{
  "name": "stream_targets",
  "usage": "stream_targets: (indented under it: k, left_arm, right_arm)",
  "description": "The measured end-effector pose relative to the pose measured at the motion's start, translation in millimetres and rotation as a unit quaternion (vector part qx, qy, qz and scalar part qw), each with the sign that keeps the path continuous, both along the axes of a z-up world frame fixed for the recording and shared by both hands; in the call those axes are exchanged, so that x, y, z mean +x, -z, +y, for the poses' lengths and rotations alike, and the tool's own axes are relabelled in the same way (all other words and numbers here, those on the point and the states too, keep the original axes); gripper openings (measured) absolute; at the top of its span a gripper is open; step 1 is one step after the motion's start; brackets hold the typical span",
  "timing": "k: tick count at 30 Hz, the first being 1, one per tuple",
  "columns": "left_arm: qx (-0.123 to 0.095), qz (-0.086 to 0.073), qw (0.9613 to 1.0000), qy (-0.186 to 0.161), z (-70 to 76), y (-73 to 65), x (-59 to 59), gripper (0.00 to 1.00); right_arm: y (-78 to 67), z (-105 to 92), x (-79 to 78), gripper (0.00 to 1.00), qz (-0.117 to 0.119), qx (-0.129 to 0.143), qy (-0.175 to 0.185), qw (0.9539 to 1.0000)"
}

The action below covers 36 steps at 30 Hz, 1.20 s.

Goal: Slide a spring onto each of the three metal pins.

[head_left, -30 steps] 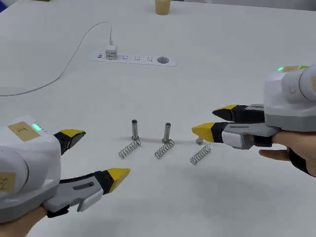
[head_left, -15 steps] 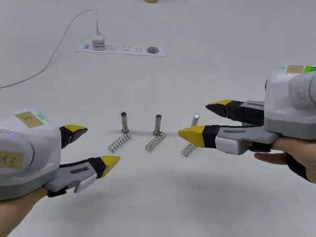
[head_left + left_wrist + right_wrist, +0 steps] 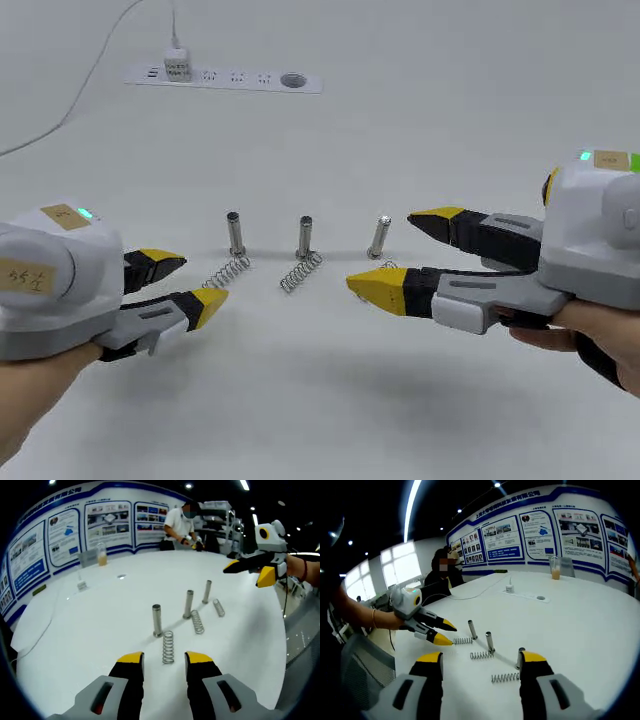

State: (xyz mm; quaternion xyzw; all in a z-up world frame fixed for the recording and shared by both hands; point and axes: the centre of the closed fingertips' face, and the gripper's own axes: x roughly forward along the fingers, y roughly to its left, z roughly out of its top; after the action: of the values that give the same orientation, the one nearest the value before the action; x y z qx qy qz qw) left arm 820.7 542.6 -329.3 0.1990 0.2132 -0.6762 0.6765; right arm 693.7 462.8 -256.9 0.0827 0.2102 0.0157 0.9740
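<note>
Three springs (image 3: 301, 272) lie flat on the white worktop (image 3: 420, 120), one at the foot of each upright metal pin (image 3: 305, 237), none threaded on. The left hand-held gripper (image 3: 204, 279) hovers just beside the leftmost spring (image 3: 228, 271), jaws partly parted, empty; the right hand-held gripper (image 3: 379, 249), jaws wide, empty, hovers near the rightmost pin (image 3: 380, 236).

The head view is bright and even. The white table (image 3: 330, 400) has only soft grey shadows, faint ones beside the metal pins (image 3: 305, 236). Things there look sharp. The two gripper views bend things near the edges, so the wall posters (image 3: 540, 527) curve. Up top they are dark, with a long strip light (image 3: 412, 502) and small ceiling lights (image 3: 188, 486) glowing bright.
</note>
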Motion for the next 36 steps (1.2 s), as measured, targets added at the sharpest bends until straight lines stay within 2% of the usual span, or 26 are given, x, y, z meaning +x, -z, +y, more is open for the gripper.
stream_targets:
  k: [5,11,17,24,28,31,36]
  left_arm:
    - [0.006,0.007,0.9999,0.011,-2.7,6.9,-2.2,0.28]
    - [0.014,-0.003,0.9996,0.023,-4.8,12.2,-3.5,0.25]
    - [0.018,-0.002,0.9994,0.03,-6.5,15.2,-5.8,0.21]
    - [0.019,-0.007,0.9993,0.031,-6.6,15.6,-5.0,0.12]
    - [0.019,-0.01,0.9992,0.034,-6.6,15.8,-5.1,0.11]
    - [0.022,-0.004,0.999,0.038,-5.3,16.0,-7.1,0.1]
    - [0.019,-0.011,0.9986,0.048,-2.2,11.9,-11.4,0.1]
  right_arm:
    - [2.4,4.1,-2.7,0.66,-0.002,0.01,0.0,0.9999]
    - [3.1,5.8,-6.3,0.72,-0.004,0.018,0.009,0.9998]
    - [6.7,5.3,-10.0,0.73,-0.003,0.028,0.018,0.9994]
    - [8.5,6.1,-12.4,0.73,0.002,0.027,0.023,0.9994]
    - [7.3,6.0,-11.9,0.73,0.001,0.03,0.027,0.9992]
    - [6.9,6.7,-11.7,0.73,0.001,0.029,0.028,0.9992]
    - [5.2,7.1,-10.9,0.72,0.0,0.037,0.034,0.9987]
